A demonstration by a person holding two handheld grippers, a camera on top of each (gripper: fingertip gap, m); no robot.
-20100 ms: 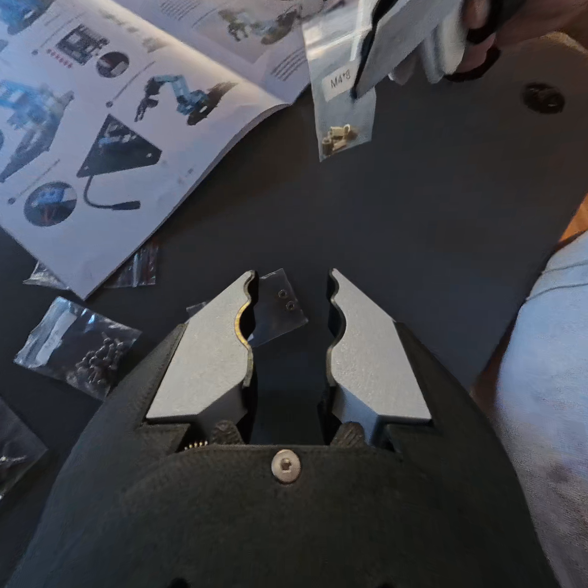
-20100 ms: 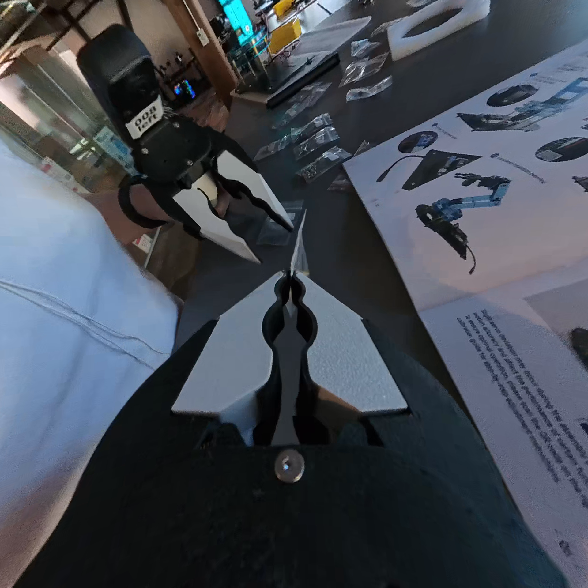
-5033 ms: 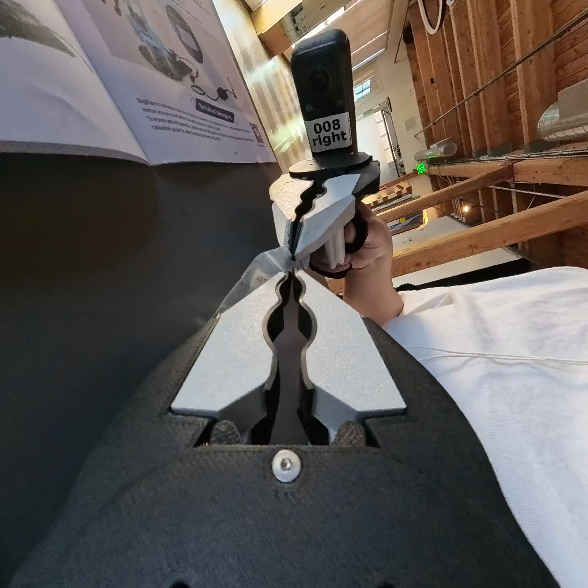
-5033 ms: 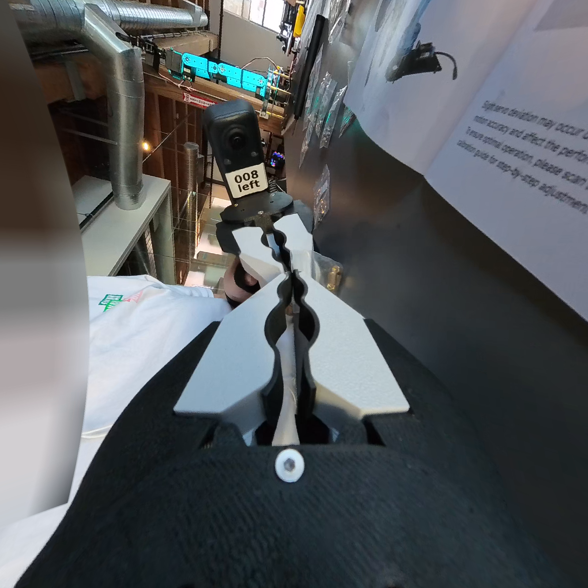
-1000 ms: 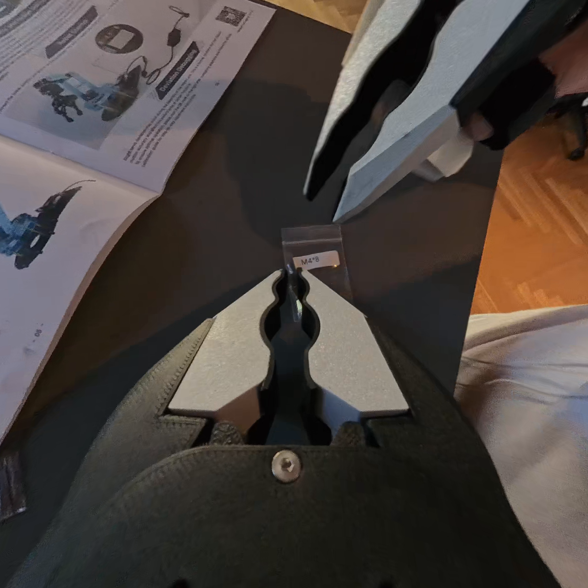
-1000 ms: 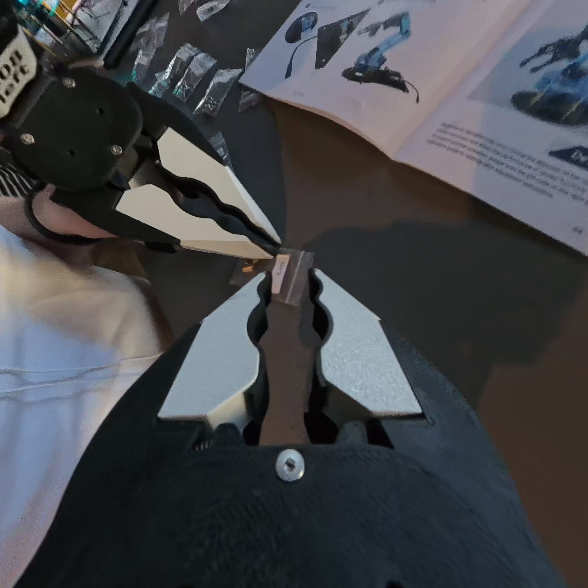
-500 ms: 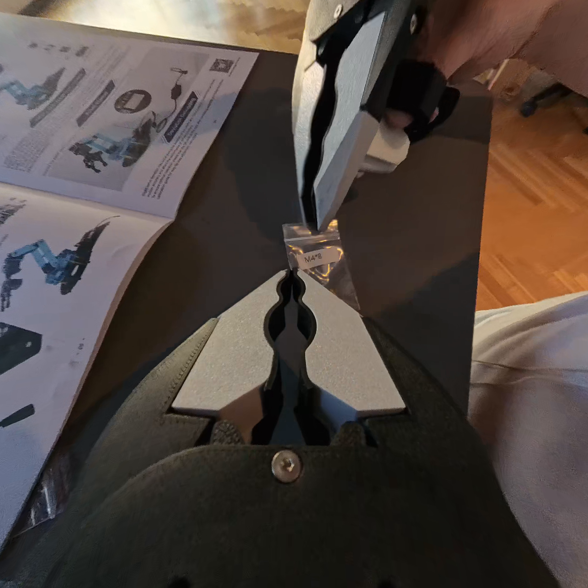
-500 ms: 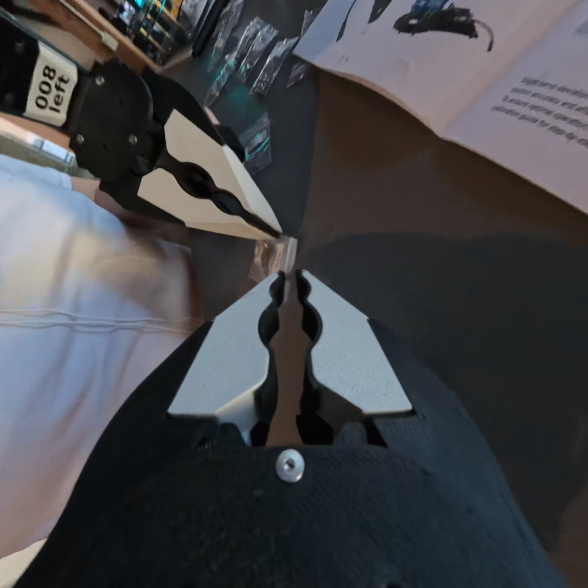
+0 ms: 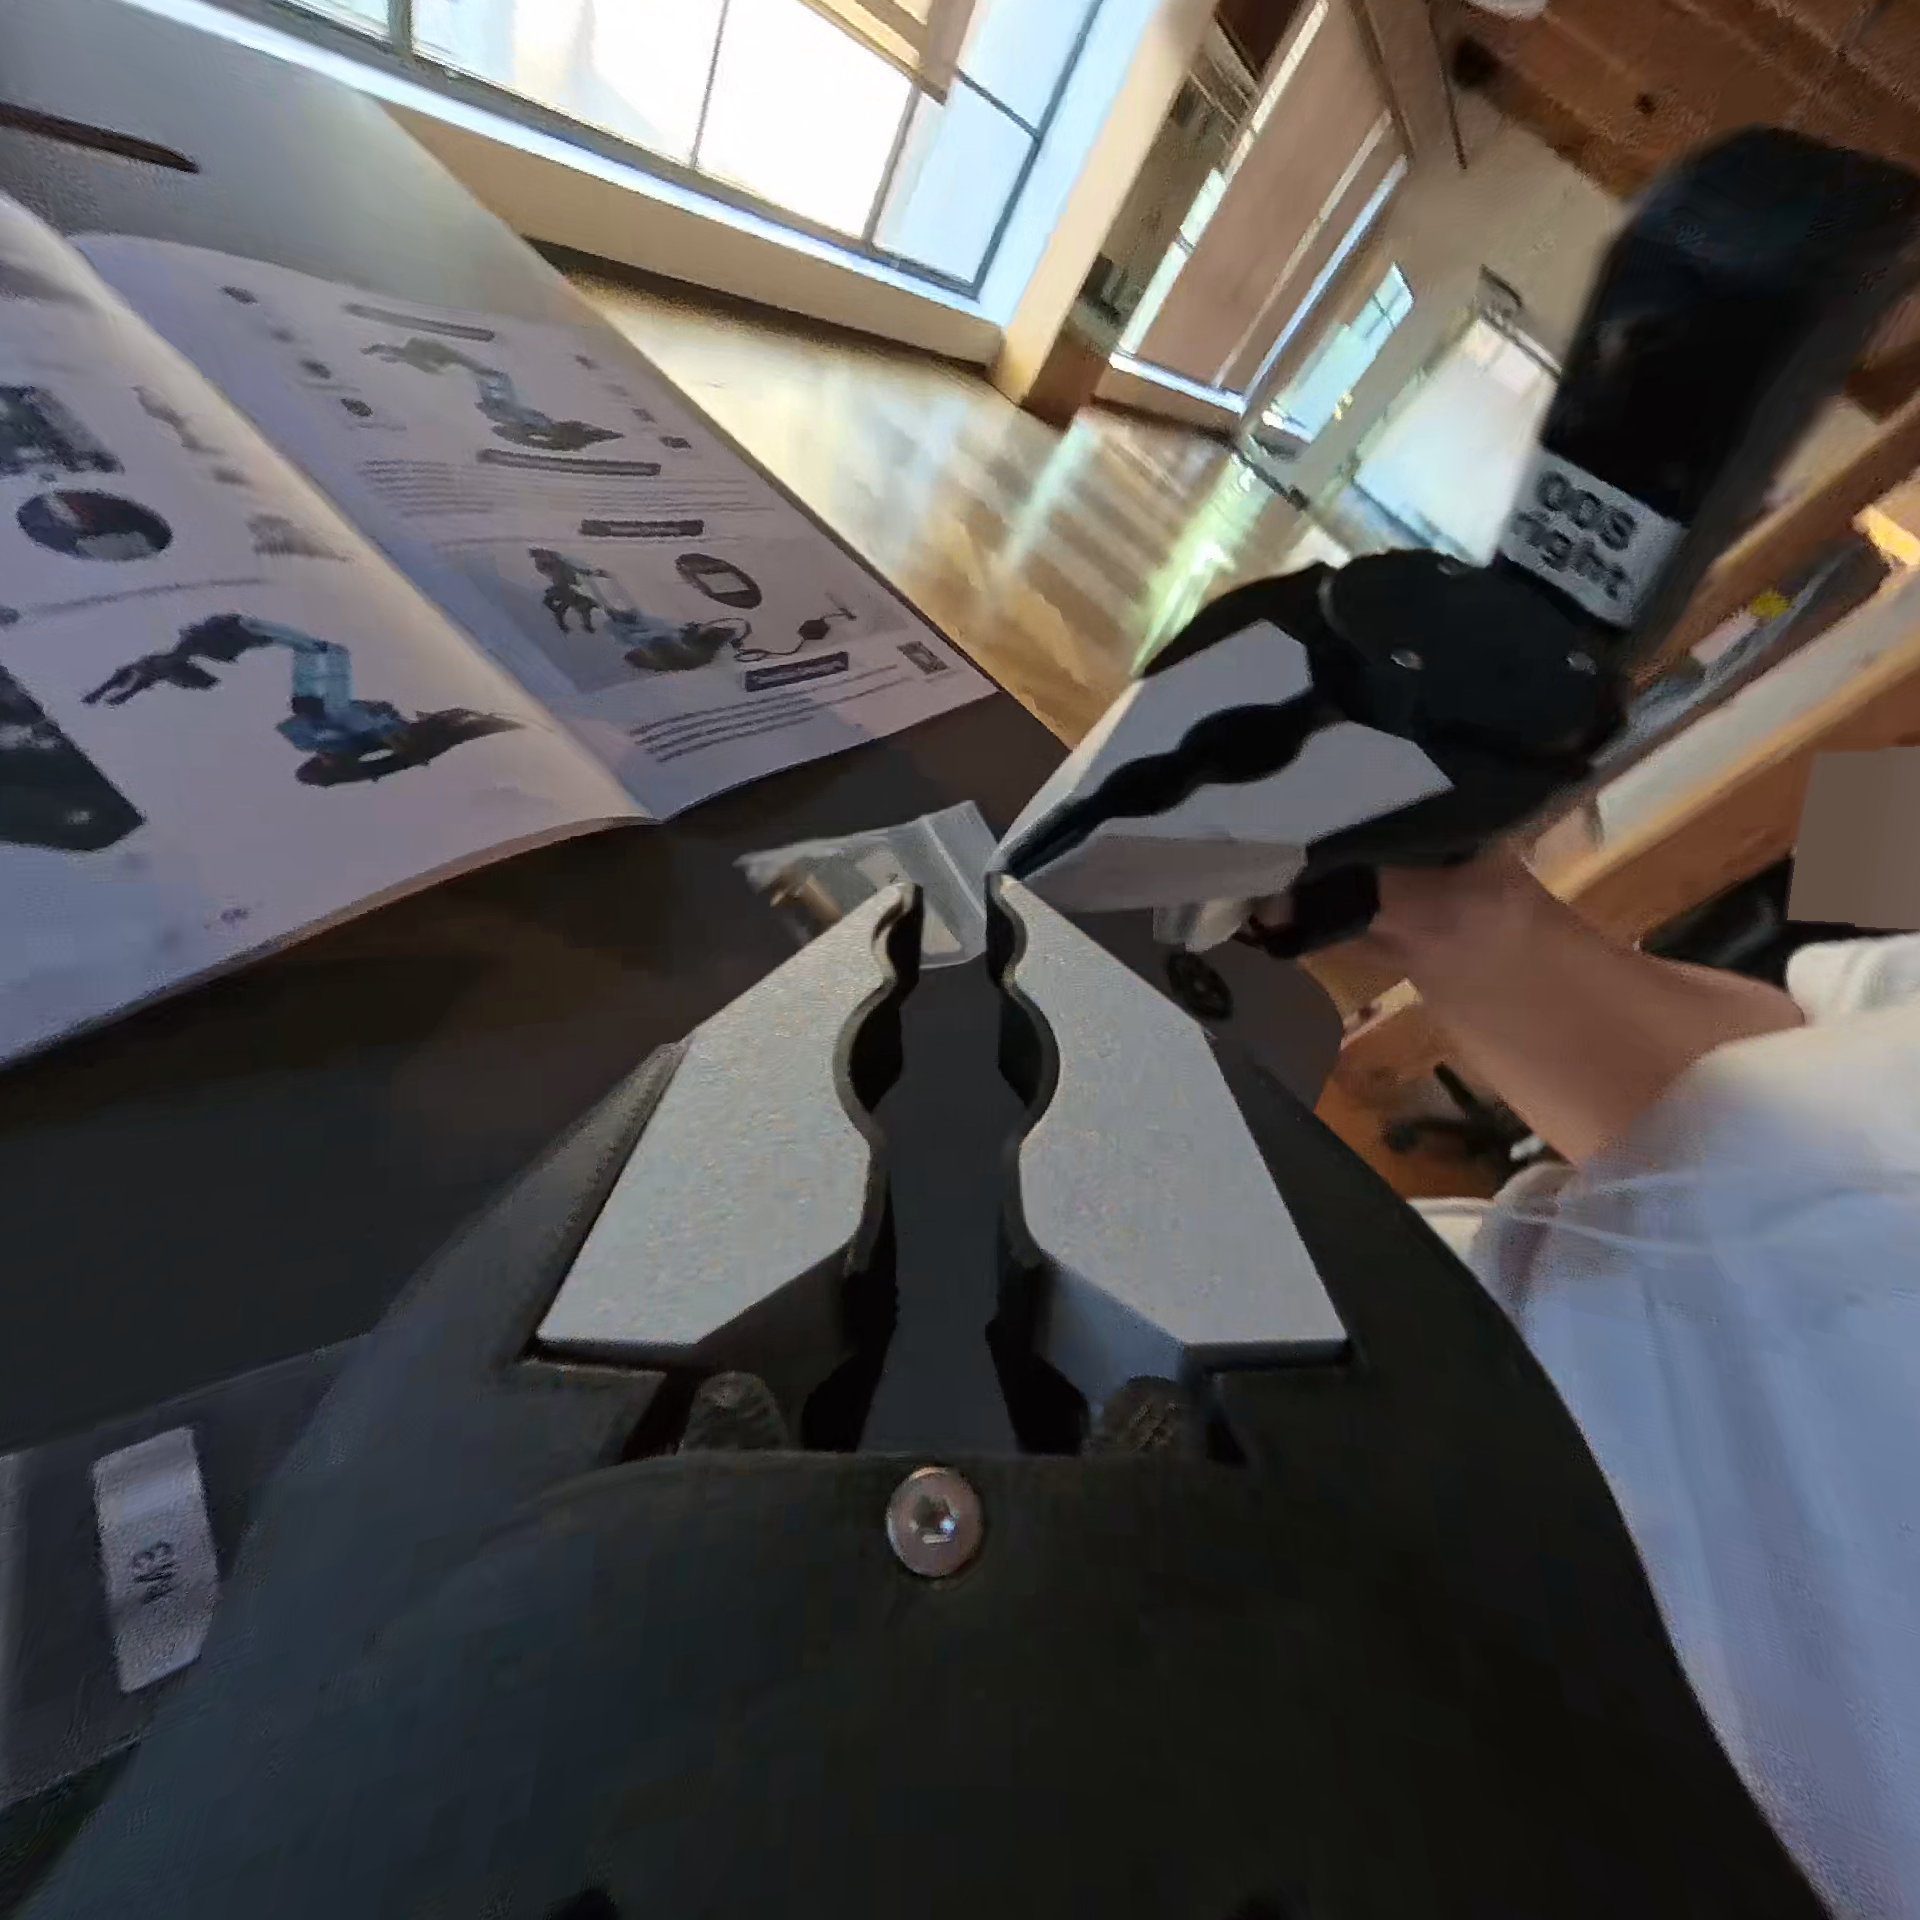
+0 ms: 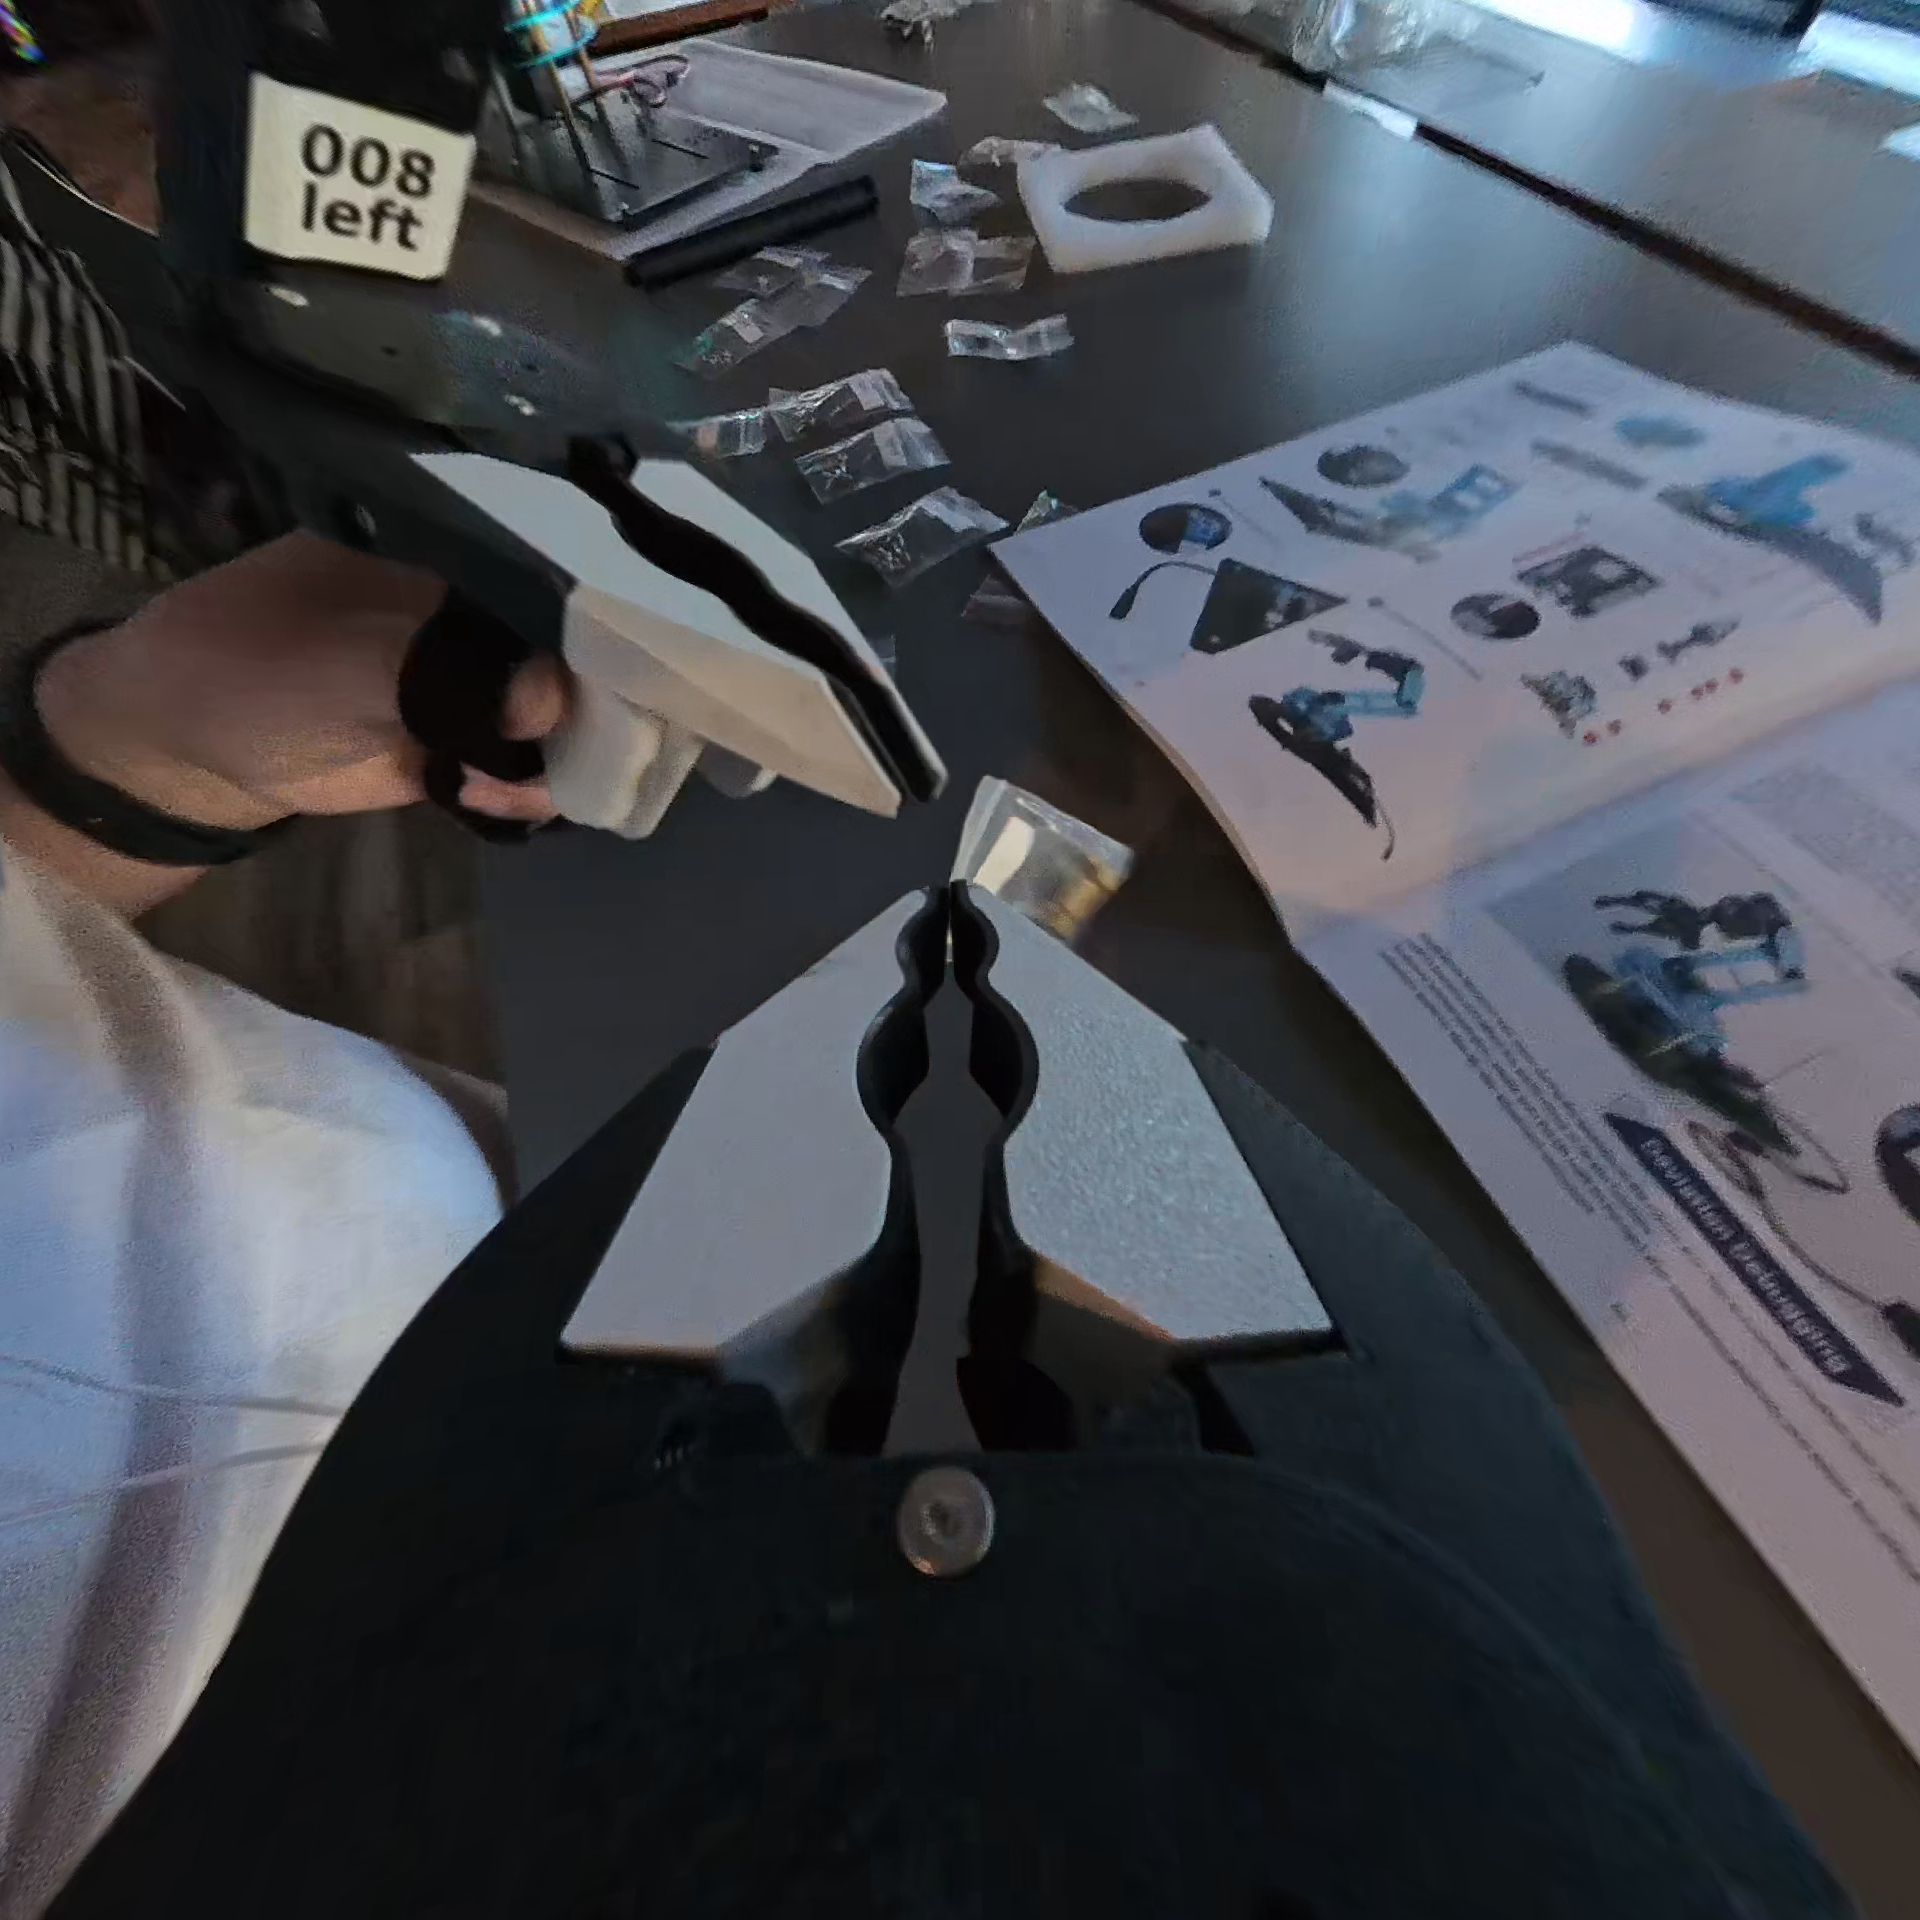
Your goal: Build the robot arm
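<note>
Your right gripper (image 10: 948,896) has its fingers pressed together at the tips, and they pinch the near edge of a small clear bag (image 10: 1044,852). The bag hangs tilted just beyond the tips, towards 1 o'clock in the right wrist view, above the dark table (image 10: 1351,270). Brass-coloured parts lie in its far end.

Your left gripper (image 9: 953,904) stands narrowly open, with a small gap between the tips. In the left wrist view the same bag (image 9: 940,857) shows through this gap and just past it, at 12 o'clock from the tips. From the right wrist view, the left gripper (image 10: 920,795) is near the bag, at 10 o'clock from it, and a strip of table shows between them, so it grips nothing. Your hand (image 10: 260,686) holds its handle.

In the left wrist view, the right gripper (image 9: 1000,873) comes in from 2 o'clock and its closed tips meet the right edge of the bag.

An open booklet (image 10: 1558,727) with pictures of a blue arm lies flat on the table, at 3 o'clock from the right gripper and at 10 o'clock from the left one. Several other small bags (image 10: 873,457) lie scattered farther away, at 12 o'clock in the right wrist view, and a white foam frame (image 10: 1231,208) lies behind them. One more bag with a white label (image 9: 156,1558) lies at 8 o'clock in the left wrist view, partly under the gripper body.
</note>
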